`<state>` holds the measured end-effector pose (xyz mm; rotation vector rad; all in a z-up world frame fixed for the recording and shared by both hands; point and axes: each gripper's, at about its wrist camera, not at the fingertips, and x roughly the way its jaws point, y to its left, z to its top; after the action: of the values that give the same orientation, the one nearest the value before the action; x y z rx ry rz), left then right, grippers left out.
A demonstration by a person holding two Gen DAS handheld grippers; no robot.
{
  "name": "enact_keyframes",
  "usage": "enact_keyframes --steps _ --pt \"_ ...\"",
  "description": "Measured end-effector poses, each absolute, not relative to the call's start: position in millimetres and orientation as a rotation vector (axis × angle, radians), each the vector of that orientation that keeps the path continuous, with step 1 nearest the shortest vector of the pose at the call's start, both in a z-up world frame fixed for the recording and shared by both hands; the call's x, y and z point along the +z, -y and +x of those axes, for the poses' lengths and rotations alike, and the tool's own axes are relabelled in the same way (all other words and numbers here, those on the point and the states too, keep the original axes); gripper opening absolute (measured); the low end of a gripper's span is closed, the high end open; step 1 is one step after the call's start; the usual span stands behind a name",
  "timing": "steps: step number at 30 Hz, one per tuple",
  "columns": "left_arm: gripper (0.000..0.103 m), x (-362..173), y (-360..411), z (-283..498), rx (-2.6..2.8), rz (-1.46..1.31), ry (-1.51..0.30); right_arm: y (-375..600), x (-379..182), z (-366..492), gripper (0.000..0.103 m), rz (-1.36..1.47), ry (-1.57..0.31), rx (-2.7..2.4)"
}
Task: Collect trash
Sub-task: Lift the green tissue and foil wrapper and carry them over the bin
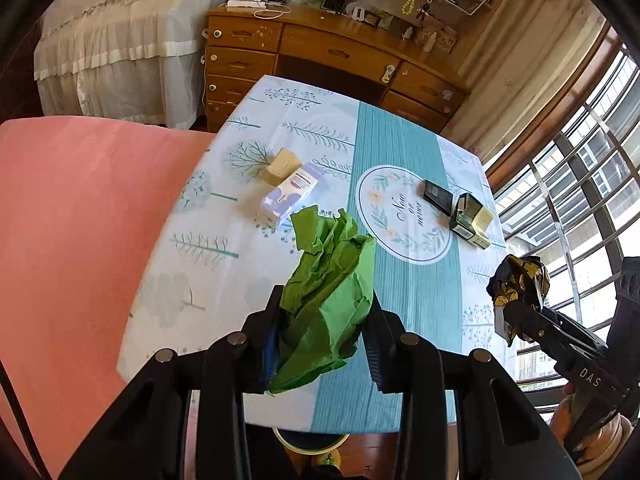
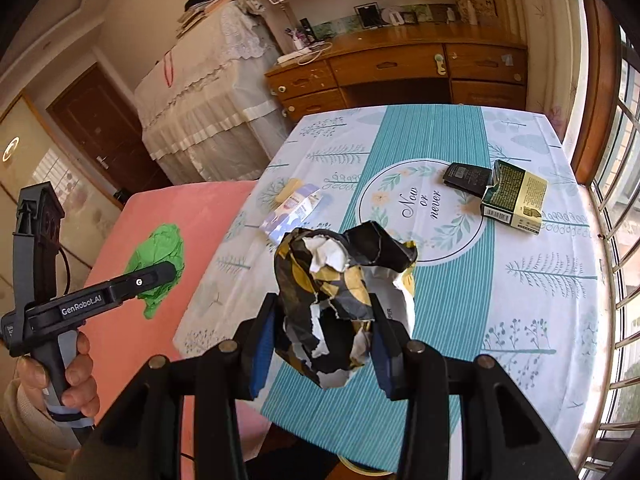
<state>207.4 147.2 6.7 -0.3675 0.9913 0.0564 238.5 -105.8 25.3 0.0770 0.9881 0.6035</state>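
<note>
My left gripper (image 1: 325,312) is shut on a crumpled green paper (image 1: 328,280) and holds it above the table's near edge; it also shows in the right wrist view (image 2: 158,264). My right gripper (image 2: 325,316) is shut on a crumpled black, yellow and white paper (image 2: 340,288), held above the table; this paper also shows in the left wrist view (image 1: 518,284). On the tablecloth (image 1: 400,160) lie a white and purple packet (image 1: 290,194), a tan block (image 1: 282,166), a small black box (image 1: 438,196) and a green cigarette pack (image 1: 470,220).
A pink cushioned seat (image 1: 72,220) stands left of the table. A wooden dresser (image 1: 320,52) is behind it, a covered bed (image 1: 120,52) at the back left, barred windows (image 1: 592,184) on the right. A round bin rim (image 1: 312,440) shows under the table's near edge.
</note>
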Motion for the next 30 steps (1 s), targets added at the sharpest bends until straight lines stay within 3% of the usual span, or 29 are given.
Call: enact_keyframes --steps 6,19,25,30 --pt "0.034 10 -92 134 0.103 -0.358 -0.965 128 31 179 0.042 -0.024 -0.968 0.717" --pt "0.034 -30 -34 45 0.105 -0.241 -1.079 155 -17 104 0.042 -0.003 -1.148 0.712" --pt "0.034 -79 -38 35 0.041 -0.255 -1.135 141 -54 72 0.042 -0.081 -1.216 0.645" --pt "0.034 -152 -44 28 0.020 -0.301 -1.216 129 -124 49 0.042 -0.136 -1.301 0.539"
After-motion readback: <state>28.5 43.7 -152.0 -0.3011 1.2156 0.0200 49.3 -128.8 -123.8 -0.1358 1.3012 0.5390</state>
